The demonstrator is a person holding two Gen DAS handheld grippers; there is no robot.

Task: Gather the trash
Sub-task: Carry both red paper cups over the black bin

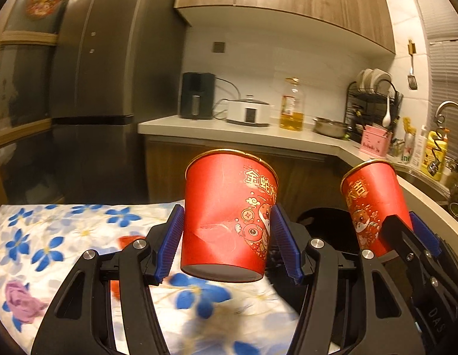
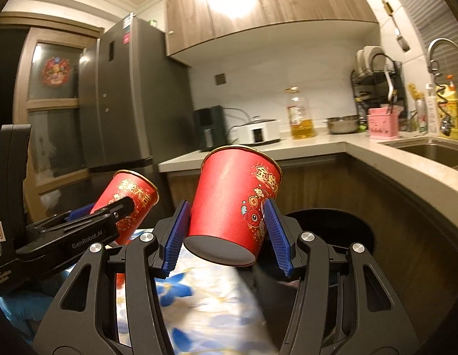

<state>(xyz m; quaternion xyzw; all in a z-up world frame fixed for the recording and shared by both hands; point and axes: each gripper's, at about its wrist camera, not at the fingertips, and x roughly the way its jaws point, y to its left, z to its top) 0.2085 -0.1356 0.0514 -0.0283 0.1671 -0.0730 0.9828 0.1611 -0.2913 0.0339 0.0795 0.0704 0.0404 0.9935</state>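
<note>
Both grippers hold red paper cups with gold print above the table's edge. In the left wrist view, my left gripper [image 1: 227, 211] is shut on an upright, creased red cup [image 1: 223, 230], blue pads pressing its sides. To its right, my right gripper [image 1: 405, 226] grips the second red cup [image 1: 371, 198], which is tilted. In the right wrist view, the right gripper [image 2: 226, 204] is shut on that tilted cup [image 2: 229, 207]. The left gripper [image 2: 103, 210] and its cup [image 2: 134, 192] show at the left. A black round bin [image 2: 344, 230] opens just beyond and below the right cup.
A table with a blue-flower cloth [image 1: 60, 236] lies below, bearing a crumpled purple scrap [image 1: 19, 298] and a red scrap [image 1: 128, 241]. A curved kitchen counter [image 2: 377, 162] with a sink [image 2: 430, 151], oil bottle [image 1: 291, 109] and appliances runs behind. A fridge [image 1: 110, 59] stands at the left.
</note>
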